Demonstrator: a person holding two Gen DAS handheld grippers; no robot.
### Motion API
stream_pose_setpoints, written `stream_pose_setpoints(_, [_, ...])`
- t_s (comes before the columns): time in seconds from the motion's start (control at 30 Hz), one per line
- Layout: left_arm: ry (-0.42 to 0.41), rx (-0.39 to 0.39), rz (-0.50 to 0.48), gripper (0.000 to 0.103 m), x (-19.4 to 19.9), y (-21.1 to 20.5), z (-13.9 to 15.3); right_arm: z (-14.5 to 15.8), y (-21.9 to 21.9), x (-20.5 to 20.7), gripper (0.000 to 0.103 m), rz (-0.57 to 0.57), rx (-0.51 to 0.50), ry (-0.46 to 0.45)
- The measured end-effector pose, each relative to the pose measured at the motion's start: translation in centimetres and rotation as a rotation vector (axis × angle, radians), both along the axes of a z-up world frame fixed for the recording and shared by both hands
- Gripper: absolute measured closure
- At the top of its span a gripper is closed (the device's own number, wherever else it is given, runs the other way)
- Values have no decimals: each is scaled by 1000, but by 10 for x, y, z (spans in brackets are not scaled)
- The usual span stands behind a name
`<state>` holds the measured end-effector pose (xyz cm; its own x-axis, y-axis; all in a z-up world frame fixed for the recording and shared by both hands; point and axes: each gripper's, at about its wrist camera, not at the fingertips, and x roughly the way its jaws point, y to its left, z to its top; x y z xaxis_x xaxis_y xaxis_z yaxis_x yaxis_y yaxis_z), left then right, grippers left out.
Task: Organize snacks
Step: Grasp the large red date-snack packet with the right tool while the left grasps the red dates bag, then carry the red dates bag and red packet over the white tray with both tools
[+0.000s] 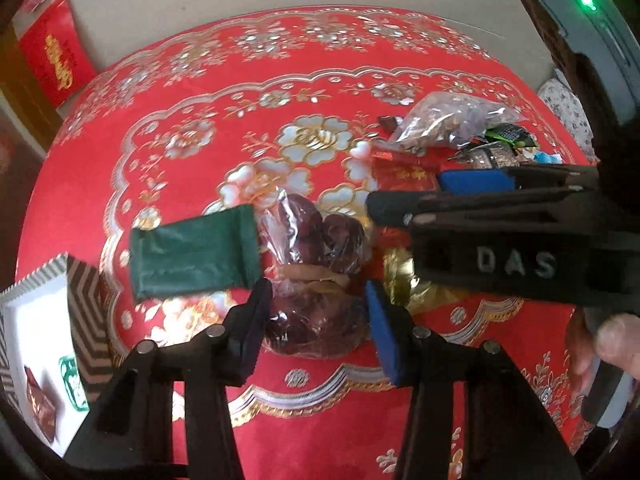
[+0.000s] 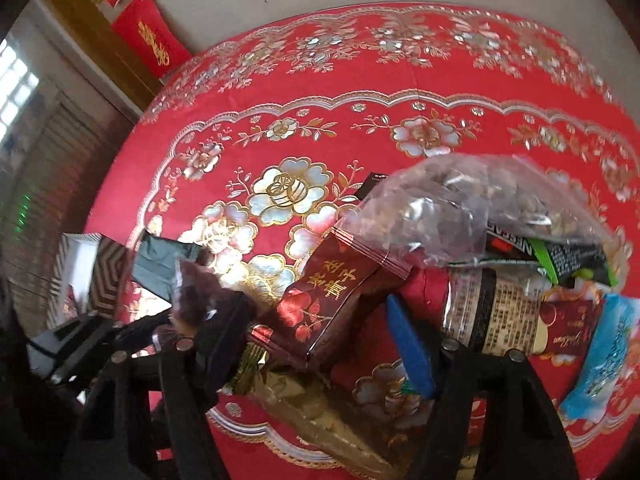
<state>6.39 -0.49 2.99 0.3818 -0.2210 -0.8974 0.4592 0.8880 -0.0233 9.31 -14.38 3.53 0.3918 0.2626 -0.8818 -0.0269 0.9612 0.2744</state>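
Observation:
A clear bag of dark red dates (image 1: pixel 316 312) lies on the red flowered tablecloth (image 1: pixel 304 52). My left gripper (image 1: pixel 318 334) is shut on it, the black and blue pads pressing its sides. A green packet (image 1: pixel 196 256) lies just left of the bag. In the right wrist view my right gripper (image 2: pixel 320 340) stands over a dark red packet with gold characters (image 2: pixel 340 300). That packet sits between the fingers, and the pads do not visibly press it. A gold packet (image 2: pixel 320 400) lies under it. The right gripper (image 1: pixel 406 192) reaches in from the right in the left wrist view.
A white box with a chevron rim (image 1: pixel 80 300) holds a few packets at the near left. On the right lies a pile: a clear bag of seeds (image 2: pixel 480 208), a black-and-green sachet (image 2: pixel 568 256), a blue packet (image 2: pixel 608 360). A hand (image 1: pixel 612 340) shows at far right.

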Motion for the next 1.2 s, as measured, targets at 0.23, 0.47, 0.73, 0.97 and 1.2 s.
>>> stream_pose_setpoints(0.23, [3,-44,50,53,-9,22,7,-2,16,-3,61,47,-169,-57])
stream_pose_setpoints(0.47, [-3,-85,84,53,-19,39,16,-3,-3,-16,63,29,-64,-97])
stream_pose_setpoints(0.73, [-35,-110,98,53,-29,46,31,21,-6,-37,63,34,48,-168])
stream_pose_setpoints(0.97, [-75,-102,112,53,-41,54,42,45,2,-57,63,68,87,-236])
stream_pose_setpoints(1.2, [-120,-106,152,53,-53,68,55,58,18,-74,63,115,107,-277])
